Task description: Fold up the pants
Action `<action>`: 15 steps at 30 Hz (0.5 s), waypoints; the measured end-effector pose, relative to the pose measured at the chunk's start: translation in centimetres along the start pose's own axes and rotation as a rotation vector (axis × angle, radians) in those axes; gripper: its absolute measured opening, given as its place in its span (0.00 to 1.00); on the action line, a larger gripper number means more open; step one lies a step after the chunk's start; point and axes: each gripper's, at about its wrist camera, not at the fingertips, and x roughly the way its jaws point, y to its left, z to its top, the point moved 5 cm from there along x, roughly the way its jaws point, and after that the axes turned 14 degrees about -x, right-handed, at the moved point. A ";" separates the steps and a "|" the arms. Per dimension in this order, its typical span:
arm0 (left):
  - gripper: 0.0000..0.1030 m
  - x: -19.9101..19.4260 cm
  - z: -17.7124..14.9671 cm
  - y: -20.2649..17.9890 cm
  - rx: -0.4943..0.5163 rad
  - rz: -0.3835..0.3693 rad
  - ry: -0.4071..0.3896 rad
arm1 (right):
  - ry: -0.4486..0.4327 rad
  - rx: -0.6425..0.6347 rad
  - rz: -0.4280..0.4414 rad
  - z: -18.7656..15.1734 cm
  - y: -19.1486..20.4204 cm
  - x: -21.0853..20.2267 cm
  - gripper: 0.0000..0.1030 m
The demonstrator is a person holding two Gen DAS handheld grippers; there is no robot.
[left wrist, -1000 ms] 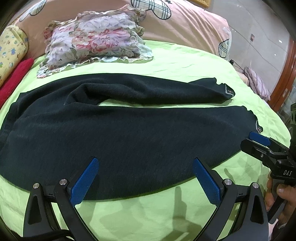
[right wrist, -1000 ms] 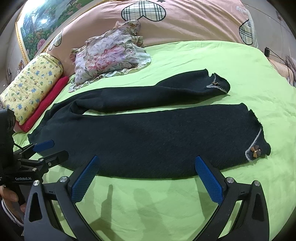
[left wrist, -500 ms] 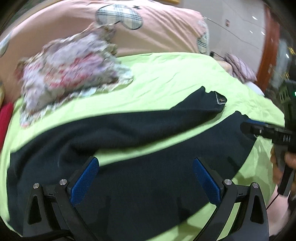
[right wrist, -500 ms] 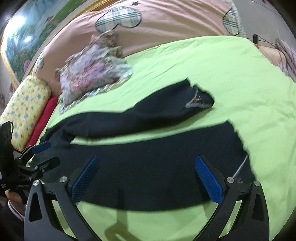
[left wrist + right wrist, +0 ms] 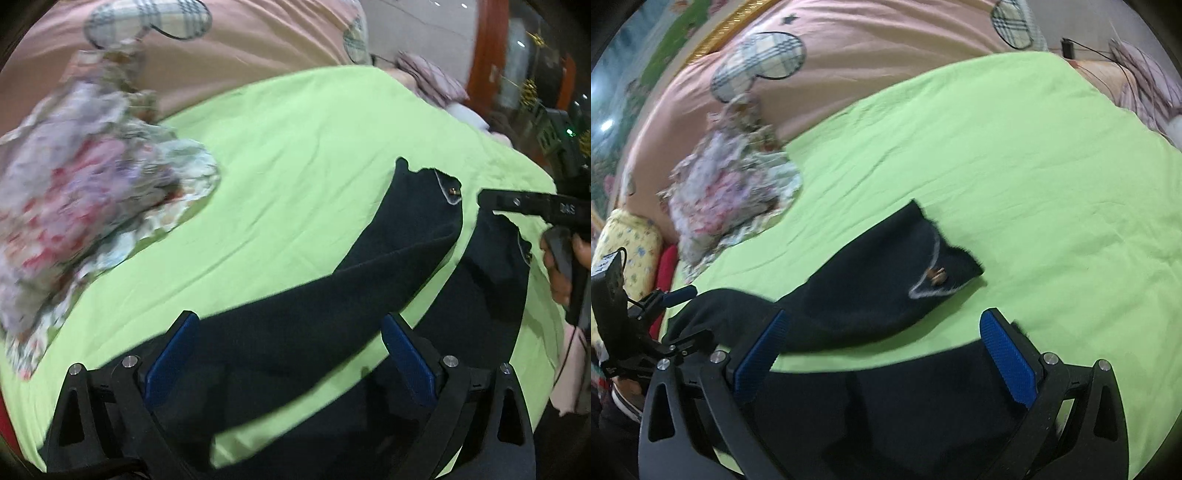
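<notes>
Dark navy pants (image 5: 332, 314) lie spread on the green bedsheet (image 5: 295, 166), legs apart, the far leg's cuff (image 5: 934, 275) showing a small brown ornament. My left gripper (image 5: 291, 354) is open, low over the upper part of the pants. My right gripper (image 5: 886, 350) is open over the near leg, close to its cuff end. In the left wrist view the right gripper (image 5: 524, 206) shows at the right edge above the near leg's cuff. In the right wrist view the left gripper (image 5: 665, 314) shows at the left edge, over the waist end.
A floral garment (image 5: 92, 192) lies crumpled at the far left of the bed, also in the right wrist view (image 5: 727, 199). A pink quilt with plaid hearts (image 5: 849, 55) runs along the back. A yellow pillow (image 5: 631, 243) and red cloth (image 5: 666, 266) sit far left.
Both grippers have moved forward and down over the pants, so the cloth now lies between and beneath the open fingers. Both views have swung to the right.
</notes>
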 end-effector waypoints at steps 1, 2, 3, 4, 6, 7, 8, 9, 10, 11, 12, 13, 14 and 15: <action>0.95 0.4 0.3 0.1 0.011 -0.009 0.014 | 0.008 0.011 -0.009 0.3 -0.5 0.4 1.00; 0.95 1.1 0.8 0.1 0.033 -0.026 0.041 | 0.016 0.022 -0.008 0.4 -0.8 0.8 1.00; 0.95 1.6 1.0 0.2 0.046 -0.027 0.056 | 0.027 0.036 -0.009 0.6 -1.2 1.2 1.00; 0.95 2.0 1.3 0.3 0.057 -0.024 0.067 | 0.040 0.051 -0.007 0.8 -1.5 1.7 1.00; 0.95 3.2 1.6 0.3 0.081 -0.045 0.116 | 0.062 0.073 -0.001 0.9 -2.1 2.6 1.00; 0.95 4.1 1.8 0.5 0.084 -0.060 0.154 | 0.071 0.082 0.003 0.9 -2.3 3.0 1.00; 0.93 4.5 1.9 0.5 0.083 -0.065 0.173 | 0.079 0.088 0.009 0.9 -2.4 3.3 0.99; 0.91 5.2 1.8 0.6 0.083 -0.081 0.213 | 0.085 0.094 0.018 0.8 -2.5 3.5 0.98; 0.90 5.8 1.8 0.6 0.085 -0.097 0.244 | 0.088 0.099 0.032 0.8 -2.5 3.8 0.95; 0.90 6.5 1.7 0.6 0.090 -0.107 0.278 | 0.094 0.103 0.048 0.7 -2.6 4.2 0.92; 0.86 7.1 1.5 0.6 0.098 -0.102 0.301 | 0.101 0.107 0.059 0.6 -2.5 4.5 0.89; 0.80 7.8 1.2 0.6 0.106 -0.091 0.327 | 0.106 0.110 0.065 0.6 -2.5 4.8 0.85; 0.77 8.1 1.0 0.5 0.112 -0.091 0.345 | 0.109 0.109 0.067 0.6 -2.4 5.1 0.81; 0.72 8.5 0.7 0.3 0.122 -0.096 0.361 | 0.112 0.103 0.072 0.6 -2.4 5.2 0.79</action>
